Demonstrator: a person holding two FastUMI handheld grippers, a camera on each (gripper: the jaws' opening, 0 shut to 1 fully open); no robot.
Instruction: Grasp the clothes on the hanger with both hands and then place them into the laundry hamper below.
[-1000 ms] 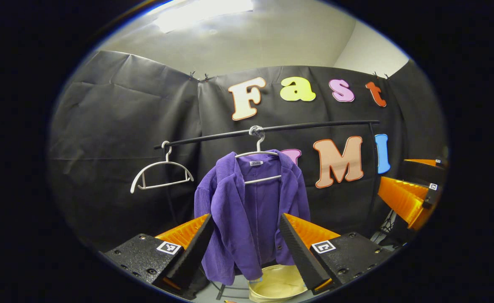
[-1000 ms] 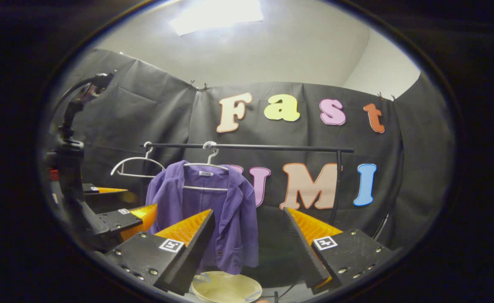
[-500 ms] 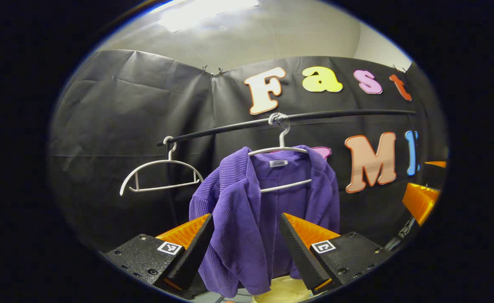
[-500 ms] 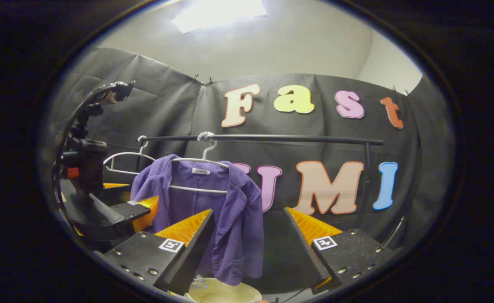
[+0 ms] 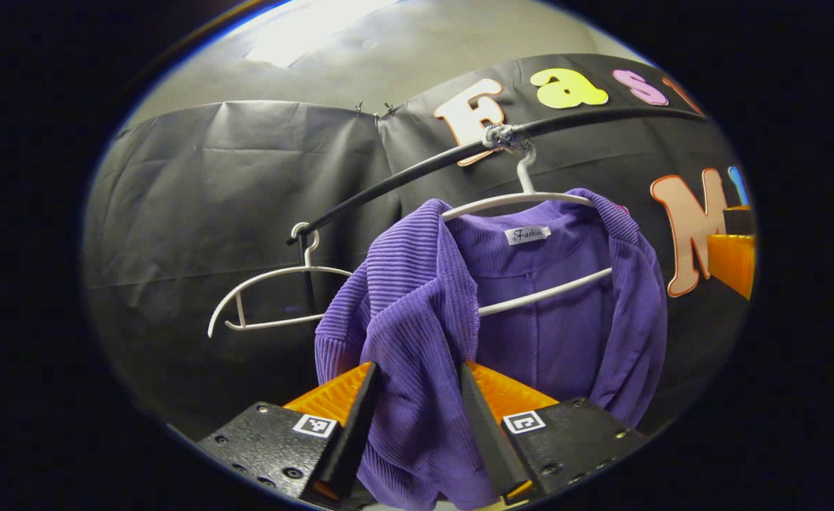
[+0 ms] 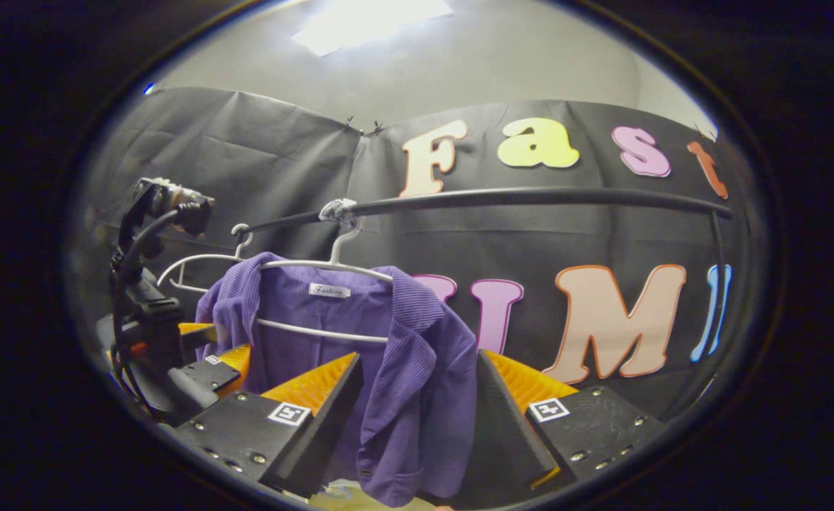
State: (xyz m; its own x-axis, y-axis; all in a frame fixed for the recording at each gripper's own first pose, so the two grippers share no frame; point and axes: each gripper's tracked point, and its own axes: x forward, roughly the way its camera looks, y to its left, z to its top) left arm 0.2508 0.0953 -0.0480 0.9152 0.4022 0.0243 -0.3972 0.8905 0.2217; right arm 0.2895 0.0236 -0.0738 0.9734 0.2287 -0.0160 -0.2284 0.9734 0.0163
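A purple ribbed jacket (image 5: pixel 530 333) hangs open-fronted on a white hanger (image 5: pixel 530 202) hooked on a black rail (image 5: pixel 402 177). My left gripper (image 5: pixel 417 365) is open, its jaws partly narrowed around the jacket's left front panel, which fills the gap between them. My right gripper (image 6: pixel 418 355) is wide open, and the jacket's other front panel (image 6: pixel 417 397) hangs between its fingers. The right gripper view has the left gripper (image 6: pixel 214 344) low at the jacket's far side. A pale sliver of the hamper (image 6: pixel 335 491) peeks out below the jacket's hem.
An empty white hanger (image 5: pixel 275 294) hangs on the same rail to the left of the jacket. The rail's upright post (image 6: pixel 718 284) stands at the right end. An orange finger of the right gripper (image 5: pixel 732 259) is at the right edge of the left gripper view.
Both grippers have moved forward and up to the jacket, so each front panel now sits between a pair of fingers. The left gripper's jaws have narrowed somewhat.
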